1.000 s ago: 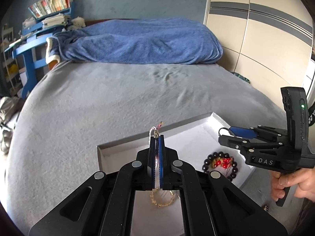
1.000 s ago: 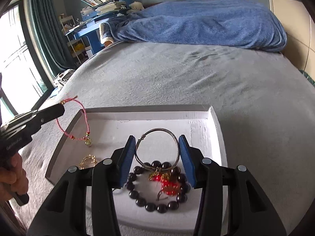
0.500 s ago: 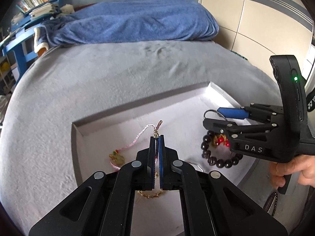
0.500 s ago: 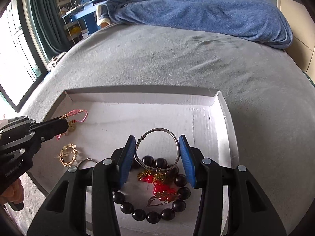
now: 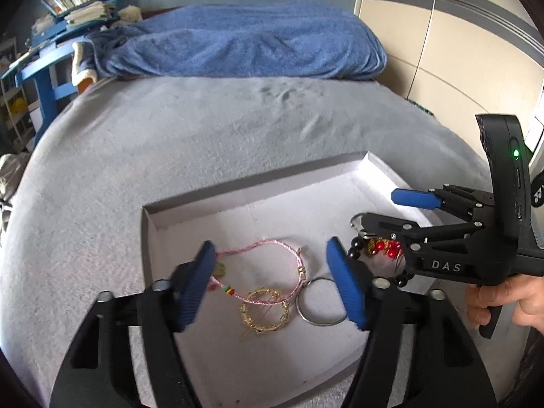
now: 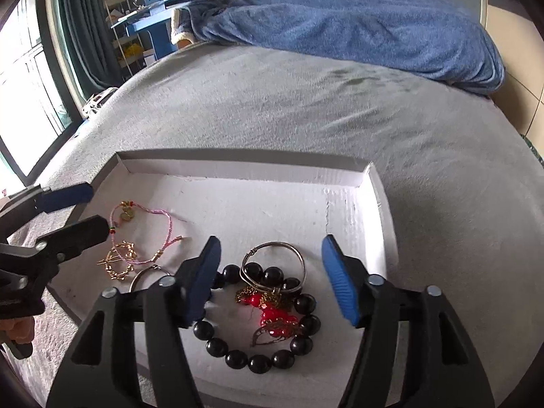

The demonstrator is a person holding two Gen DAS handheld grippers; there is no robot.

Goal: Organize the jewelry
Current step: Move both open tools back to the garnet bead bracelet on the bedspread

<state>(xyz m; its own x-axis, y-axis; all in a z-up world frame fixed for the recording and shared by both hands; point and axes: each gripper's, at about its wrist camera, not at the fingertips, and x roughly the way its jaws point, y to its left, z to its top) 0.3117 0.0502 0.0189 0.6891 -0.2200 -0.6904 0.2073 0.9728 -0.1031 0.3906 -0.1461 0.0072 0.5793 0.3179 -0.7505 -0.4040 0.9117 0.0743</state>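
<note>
Now both bracelets are let go into the tray.

The pink cord bracelet (image 5: 272, 265) is laid flat between the wide-open left tongs (image 5: 277, 285), just past the tips, touching nothing blue; those jaws have just been opening. The silver bangle (image 6: 272, 265) is rested on the black bead bracelet (image 6: 265, 329) between the right tongs (image 6: 275, 278), also spread wide, likewise just opened and holding nothing. Everything is kept inside the white tray (image 6: 238, 166), likely so it stays together on the grey bed (image 5: 204, 136).

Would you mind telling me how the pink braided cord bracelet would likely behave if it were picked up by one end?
The pink braided cord bracelet lies in a loose, uneven loop, so it would probably droop limply. It looks thin, likely very light. Its strand crosses the gold chain ring, so lifting might drag that along.
</note>
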